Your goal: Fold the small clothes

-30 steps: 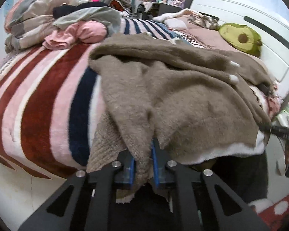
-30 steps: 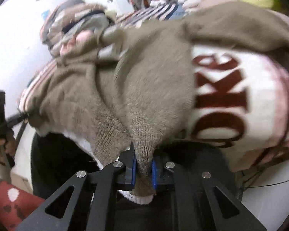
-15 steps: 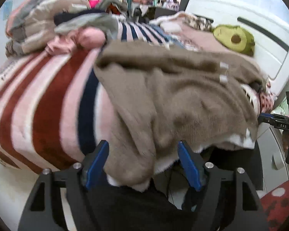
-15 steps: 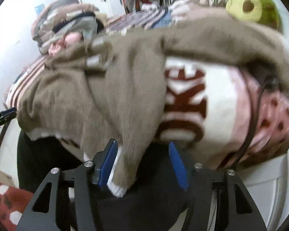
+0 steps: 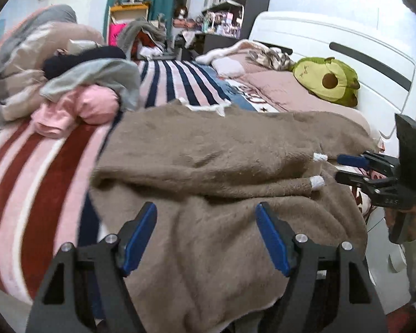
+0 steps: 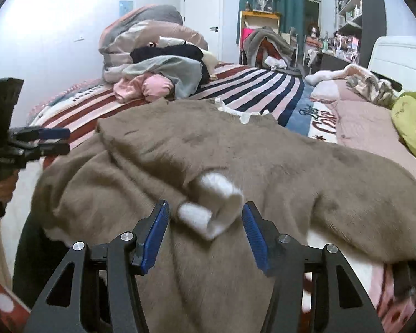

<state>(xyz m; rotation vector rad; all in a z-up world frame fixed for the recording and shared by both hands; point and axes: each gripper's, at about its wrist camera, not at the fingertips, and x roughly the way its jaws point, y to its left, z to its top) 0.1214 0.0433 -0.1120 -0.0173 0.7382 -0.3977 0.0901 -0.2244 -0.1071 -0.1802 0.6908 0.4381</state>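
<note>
A fuzzy brown sweater point(image 5: 222, 161) lies spread on the bed with its sleeves folded across the body and its hem hanging over the near edge. It also fills the right wrist view point(image 6: 263, 161), where the white sleeve cuffs point(image 6: 213, 208) lie just ahead of the fingers. My left gripper point(image 5: 206, 230) is open and empty above the sweater's lower part. My right gripper point(image 6: 205, 233) is open and empty above the cuffs. The right gripper also shows at the right edge of the left wrist view point(image 5: 355, 168), and the left gripper at the left edge of the right wrist view point(image 6: 55, 140).
The bed has a striped red, pink and navy blanket point(image 5: 27, 183). A pile of clothes with a pink garment point(image 5: 77, 108) lies at the far left. A green avocado plush point(image 5: 330, 80) sits by the white headboard point(image 5: 346, 47). Shelves and a chair stand behind.
Both grippers were shut on the sweater's hem a second ago. They opened, let it go and rose above the sweater, which now lies flat on the bed.
</note>
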